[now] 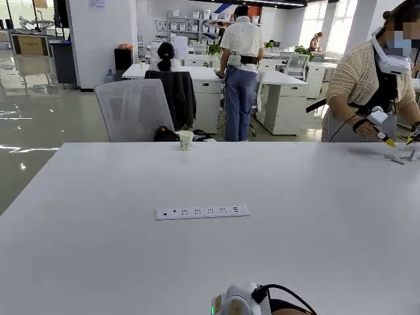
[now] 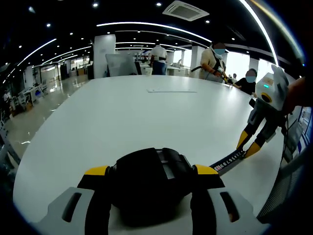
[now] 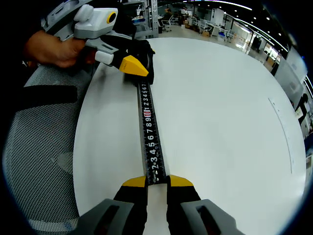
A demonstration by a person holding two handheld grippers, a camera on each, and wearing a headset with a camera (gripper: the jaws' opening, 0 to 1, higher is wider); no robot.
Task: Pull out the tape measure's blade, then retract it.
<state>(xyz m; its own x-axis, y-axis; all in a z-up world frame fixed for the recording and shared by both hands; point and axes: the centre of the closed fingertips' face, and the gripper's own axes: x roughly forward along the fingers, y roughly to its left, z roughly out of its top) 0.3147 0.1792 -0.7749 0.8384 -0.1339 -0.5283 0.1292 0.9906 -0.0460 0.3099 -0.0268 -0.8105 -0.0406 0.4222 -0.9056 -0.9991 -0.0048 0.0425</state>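
Observation:
The black tape measure body (image 2: pixel 149 188) sits low over the white table (image 2: pixel 146 117), and my left gripper (image 2: pixel 151 170) is shut on it. Its blade (image 2: pixel 227 160) runs out to the right, where my right gripper (image 2: pixel 247 146) pinches the tip. In the right gripper view, the right gripper (image 3: pixel 156 181) is shut on the end of the blade (image 3: pixel 148 127). The numbered strip stretches straight across the table (image 3: pixel 220 122) to the tape body (image 3: pixel 143 55). The left gripper (image 3: pixel 133 62), held by a hand, clamps that body.
A white power strip (image 1: pixel 201 211) lies mid-table, with a paper cup (image 1: pixel 186 139) at the far edge. Mesh chairs stand behind the table (image 1: pixel 134 108) and beside its near edge (image 3: pixel 39 161). A person at the far right corner (image 1: pixel 367 85) works with other grippers.

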